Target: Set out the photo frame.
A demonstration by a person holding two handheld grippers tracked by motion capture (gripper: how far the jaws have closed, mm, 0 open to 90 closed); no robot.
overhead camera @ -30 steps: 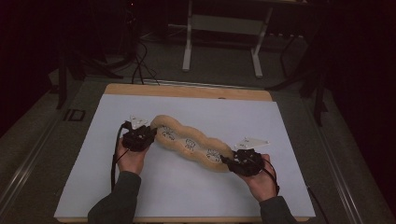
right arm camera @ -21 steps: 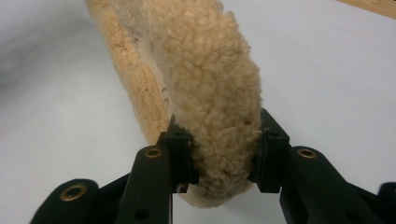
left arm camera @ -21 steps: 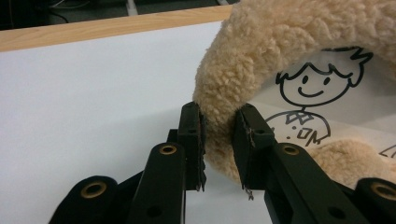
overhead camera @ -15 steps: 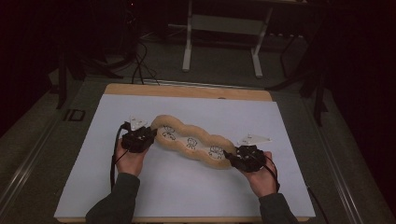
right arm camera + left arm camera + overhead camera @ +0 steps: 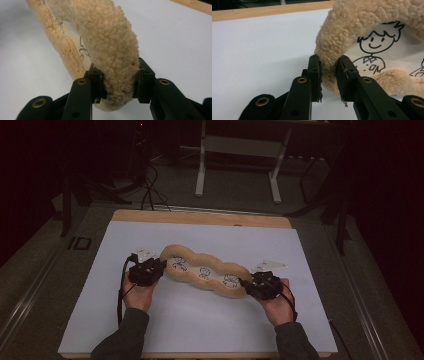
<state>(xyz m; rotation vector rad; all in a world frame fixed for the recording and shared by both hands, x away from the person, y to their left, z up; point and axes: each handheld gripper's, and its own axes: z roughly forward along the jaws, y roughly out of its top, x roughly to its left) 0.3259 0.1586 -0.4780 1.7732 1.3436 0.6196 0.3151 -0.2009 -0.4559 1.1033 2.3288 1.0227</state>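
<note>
Still 2 grippers (image 5: 161, 268) (image 5: 245, 283) on the unmoved fleece case (image 5: 205, 271).

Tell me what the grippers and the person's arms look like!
Each gripper, left gripper and right gripper, is black, with two flat black jaws showing brass-coloured rivets up close. A pale three-cornered plate sits on top, and a black cable trails back. The person wears dark sleeves.

Lab/test rig: dark rm, white sheet (image 5: 200, 320) on wood table (image 5: 200, 217), cables (image 5: 150, 195) on floor, metal stand (image 5: 240, 165) behind.
</note>
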